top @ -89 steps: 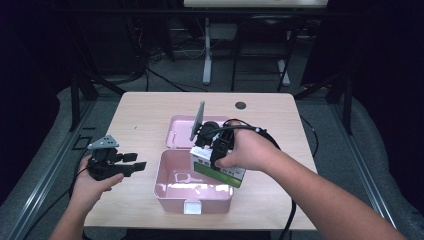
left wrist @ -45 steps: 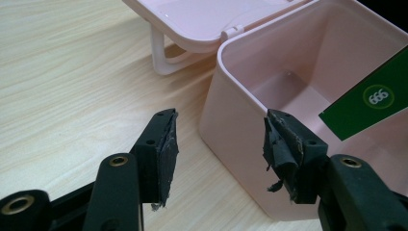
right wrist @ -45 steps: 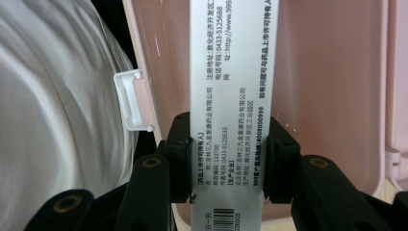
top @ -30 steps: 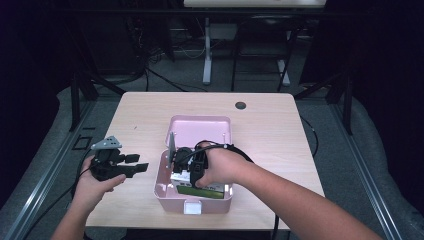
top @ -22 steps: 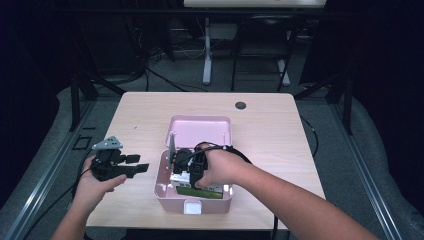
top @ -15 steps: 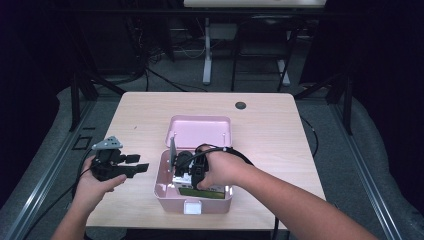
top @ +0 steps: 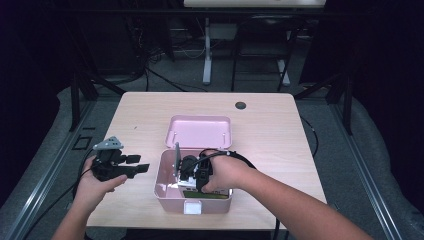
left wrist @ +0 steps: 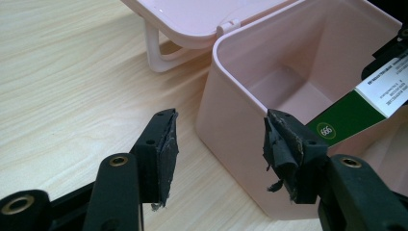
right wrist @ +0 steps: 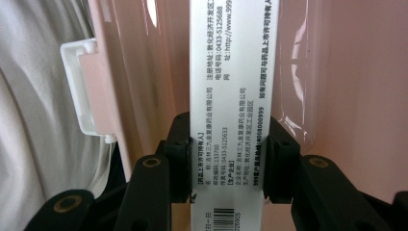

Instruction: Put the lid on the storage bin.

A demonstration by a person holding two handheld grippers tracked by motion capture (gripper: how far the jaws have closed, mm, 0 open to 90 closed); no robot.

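The pink box [top: 170, 192] is sitting near the front of the table [top: 270, 130], its open lid [top: 201, 131] lying flat just behind it and blocking approach from the back. Inside, the right hand-held gripper [top: 192, 170] and the green-and-white carton [left wrist: 353, 113] are taking up most of the cavity. The left hand-held gripper [top: 131, 167] is hovering just beside the box's left wall. Bare tabletop is lying open on the right and far side.

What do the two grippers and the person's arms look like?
Both the left gripper and the right gripper are black, with brass-coloured rivets and worn rubber pads. A grey three-cornered plate tops the left one. Black cables trail behind. The forearms are bare.
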